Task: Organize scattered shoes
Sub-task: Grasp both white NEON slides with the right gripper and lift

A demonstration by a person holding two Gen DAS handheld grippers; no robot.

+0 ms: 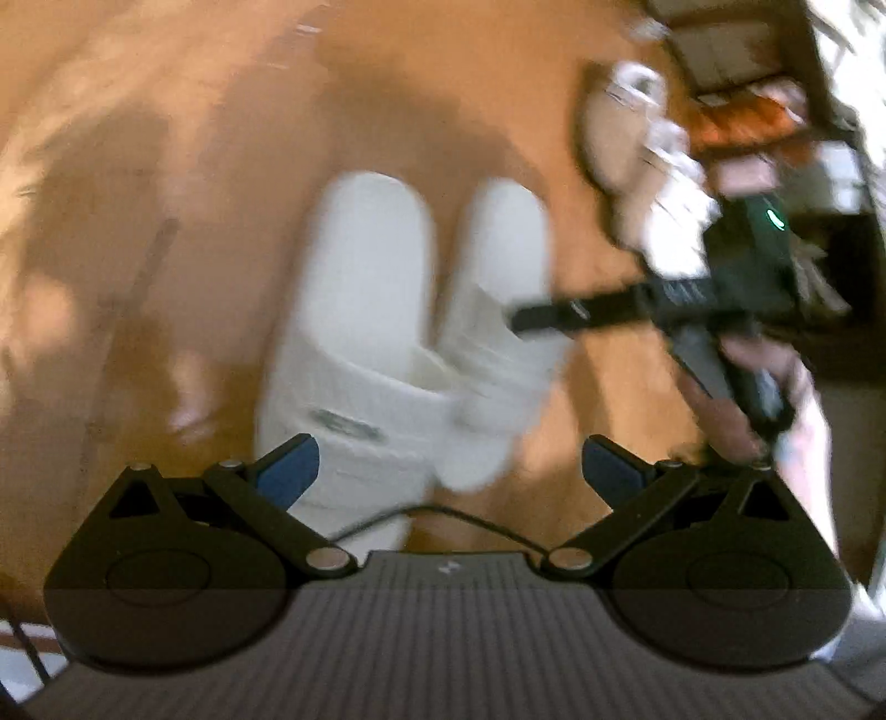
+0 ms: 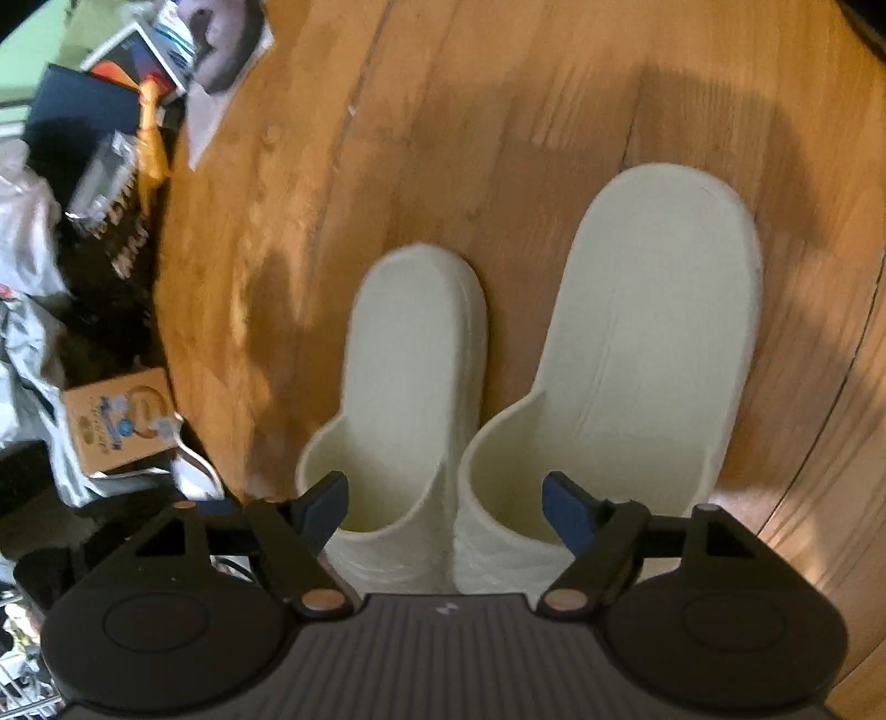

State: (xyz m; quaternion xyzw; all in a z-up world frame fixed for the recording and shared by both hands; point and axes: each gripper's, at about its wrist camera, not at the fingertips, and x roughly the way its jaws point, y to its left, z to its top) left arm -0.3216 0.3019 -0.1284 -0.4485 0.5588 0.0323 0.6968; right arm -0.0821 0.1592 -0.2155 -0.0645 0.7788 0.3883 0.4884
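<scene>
Two white slippers lie side by side on the wooden floor, open ends toward me. In the right wrist view the smaller-looking left slipper (image 2: 412, 376) and the right slipper (image 2: 648, 332) almost touch. My right gripper (image 2: 446, 509) is open just above their toe ends, one blue pad over each slipper's opening and their adjoining walls between the pads. In the blurred left wrist view, my left gripper (image 1: 451, 473) is open low over the toe end of the left slipper (image 1: 360, 310), without gripping it. The right gripper (image 1: 531, 321) reaches in from the right at the other slipper (image 1: 498, 354).
Clutter lines the left edge of the right wrist view: a small cardboard box (image 2: 119, 421), books (image 2: 133, 50) and plastic bags (image 2: 27, 232). In the left wrist view a light shoe (image 1: 631, 144) lies at the upper right beside a dark shelf (image 1: 736, 61). Bare floor (image 2: 498, 111) stretches beyond the slippers.
</scene>
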